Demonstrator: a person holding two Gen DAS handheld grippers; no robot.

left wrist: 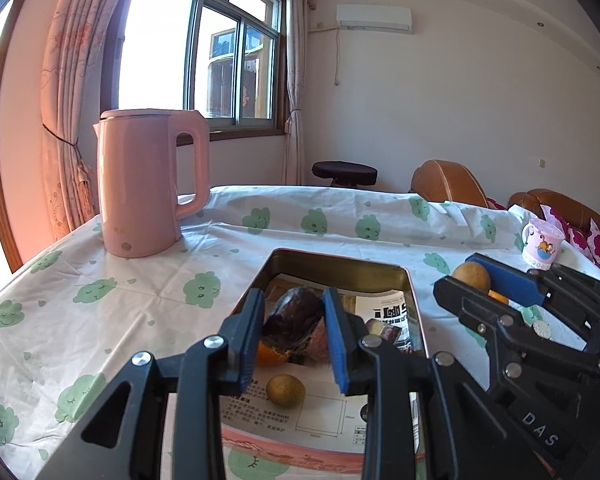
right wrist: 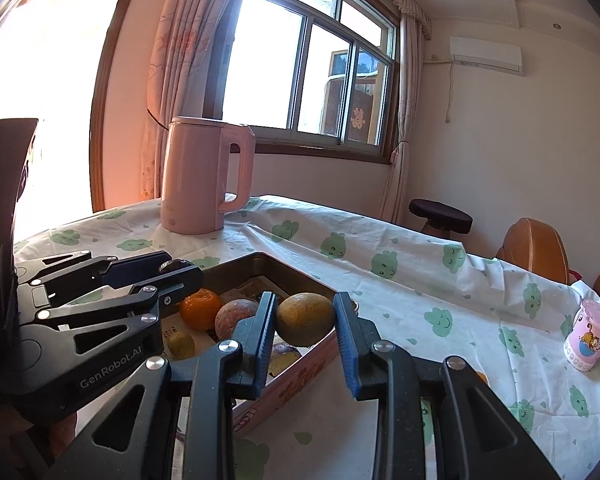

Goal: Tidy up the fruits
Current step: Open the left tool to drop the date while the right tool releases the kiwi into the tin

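A gold tin tray [left wrist: 332, 260] [right wrist: 300, 376] lined with printed paper sits on the cloud-print tablecloth. In it lie an orange [right wrist: 200, 308], a pinkish fruit [right wrist: 236, 316] and a small green-brown fruit [left wrist: 285, 390] [right wrist: 180, 344]. My left gripper [left wrist: 294, 320] [right wrist: 184, 266] hovers over the tray's near end, shut on a dark purple wrinkled fruit [left wrist: 294, 314]. My right gripper [right wrist: 306, 300] [left wrist: 462, 272] hangs over the tray's right rim, shut on a yellow-green citrus fruit [right wrist: 305, 320] [left wrist: 471, 278].
A pink kettle [left wrist: 140, 184] [right wrist: 196, 176] stands at the table's far left. A pink cartoon cup [left wrist: 540, 246] [right wrist: 588, 336] stands at the right edge. A dark stool [left wrist: 344, 172] and a brown sofa [left wrist: 444, 180] lie beyond the table.
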